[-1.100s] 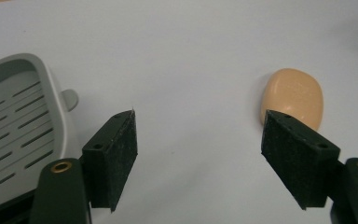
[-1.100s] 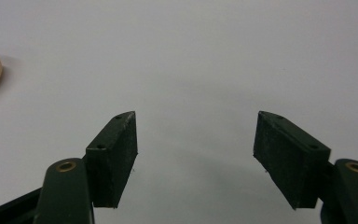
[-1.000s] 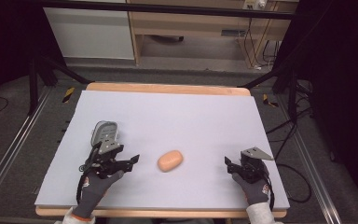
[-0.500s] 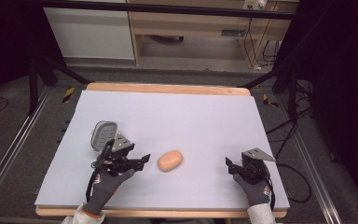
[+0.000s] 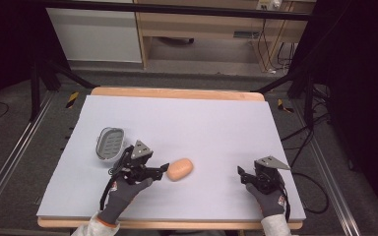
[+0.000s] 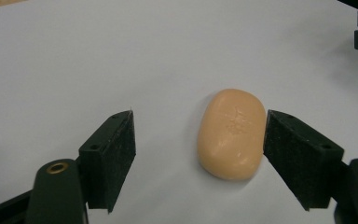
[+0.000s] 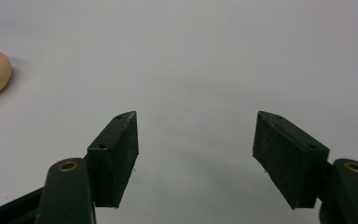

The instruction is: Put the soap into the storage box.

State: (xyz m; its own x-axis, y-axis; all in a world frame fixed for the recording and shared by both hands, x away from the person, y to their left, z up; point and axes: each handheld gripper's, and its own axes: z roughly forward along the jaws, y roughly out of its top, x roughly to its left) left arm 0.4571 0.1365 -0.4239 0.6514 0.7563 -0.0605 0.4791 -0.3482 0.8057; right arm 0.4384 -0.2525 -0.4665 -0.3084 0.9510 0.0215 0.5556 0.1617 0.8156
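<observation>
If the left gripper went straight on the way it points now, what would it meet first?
Most likely the orange soap: it lies between the open jaws of the left gripper, nearer one jaw, which may touch it first.

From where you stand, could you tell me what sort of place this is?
Probably a lab recording station, not a home. A table with a plain white top stands among dark stands, with loose cables on the floor behind. It holds just a soap bar and a grey dish.
</observation>
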